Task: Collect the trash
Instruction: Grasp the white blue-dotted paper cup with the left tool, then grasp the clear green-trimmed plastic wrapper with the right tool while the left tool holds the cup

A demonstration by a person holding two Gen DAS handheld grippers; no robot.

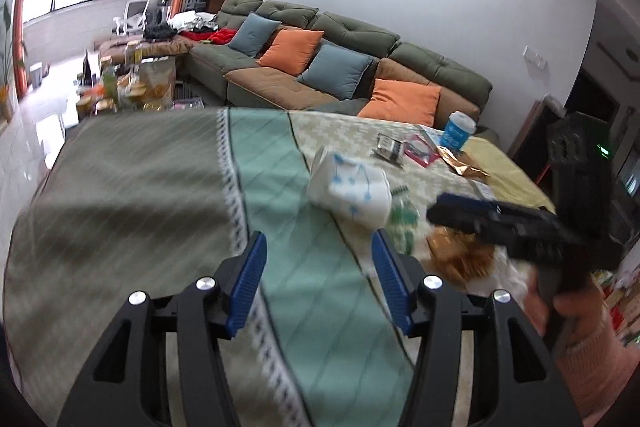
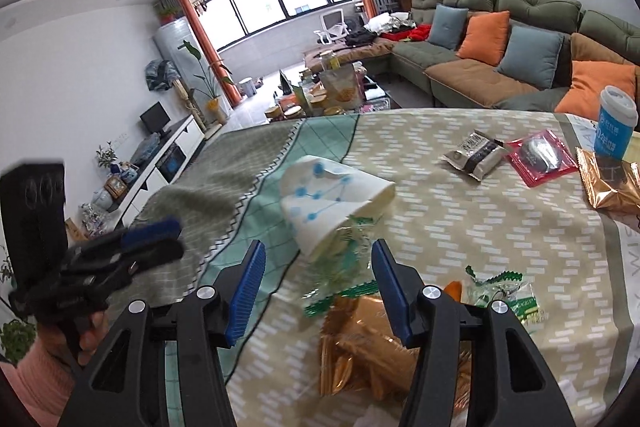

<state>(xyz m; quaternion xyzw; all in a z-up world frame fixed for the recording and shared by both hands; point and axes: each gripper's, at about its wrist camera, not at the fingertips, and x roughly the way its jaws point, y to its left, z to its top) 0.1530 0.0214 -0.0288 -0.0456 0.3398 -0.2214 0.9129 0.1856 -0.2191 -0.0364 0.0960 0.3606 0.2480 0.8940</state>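
A crushed white paper cup with blue dots lies on its side on the patterned tablecloth. My left gripper is open and empty, short of the cup. My right gripper is open and empty above a clear green wrapper and a gold snack wrapper. Further back lie a black-and-white packet, a red packet, a gold bag and an upright blue-and-white cup.
A green sofa with orange and blue cushions stands behind the table. A low table crowded with snacks sits beyond the far edge. Another green wrapper lies at the right. A TV cabinet lines the left wall.
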